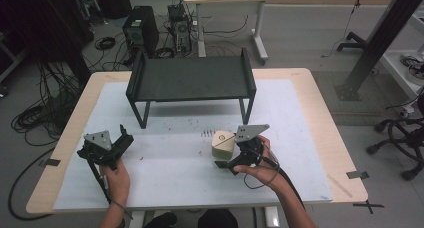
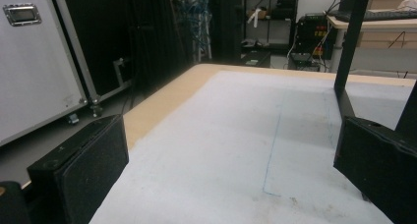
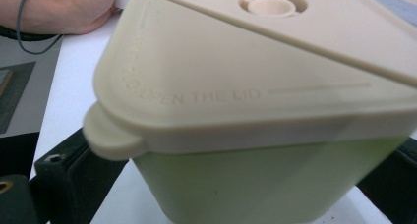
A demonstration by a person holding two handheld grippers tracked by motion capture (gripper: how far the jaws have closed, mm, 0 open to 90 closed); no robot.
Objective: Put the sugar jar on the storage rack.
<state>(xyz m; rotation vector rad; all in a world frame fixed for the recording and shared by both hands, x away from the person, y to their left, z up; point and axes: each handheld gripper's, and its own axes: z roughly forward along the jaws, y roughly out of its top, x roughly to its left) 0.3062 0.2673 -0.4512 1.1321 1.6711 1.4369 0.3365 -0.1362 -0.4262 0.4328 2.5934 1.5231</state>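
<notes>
Gripping a pale green container (image 3: 255, 184) between its two black jaws, the right tool (image 1: 231, 160) holds it by the lower body, one jaw pressed to each side as its own view shows. A beige lid (image 3: 246, 81) sits on the container, with a small tab sticking out at the corner nearest the left jaw and a round cap in its top. In the high view the container (image 1: 222, 144) stands on the bench's white mat (image 1: 170, 173), directly ahead of the right tool and touching it. Well off to that tool's left, the left tool (image 1: 122, 138) rests low over the mat in the person's left hand (image 1: 116, 177), its jaws spread wide with bare mat between them. Farther ahead of both tools stands a black shelf rack (image 1: 190, 78) on thin legs, its near leg (image 2: 351, 52) rising just ahead of the left tool's right jaw
</notes>
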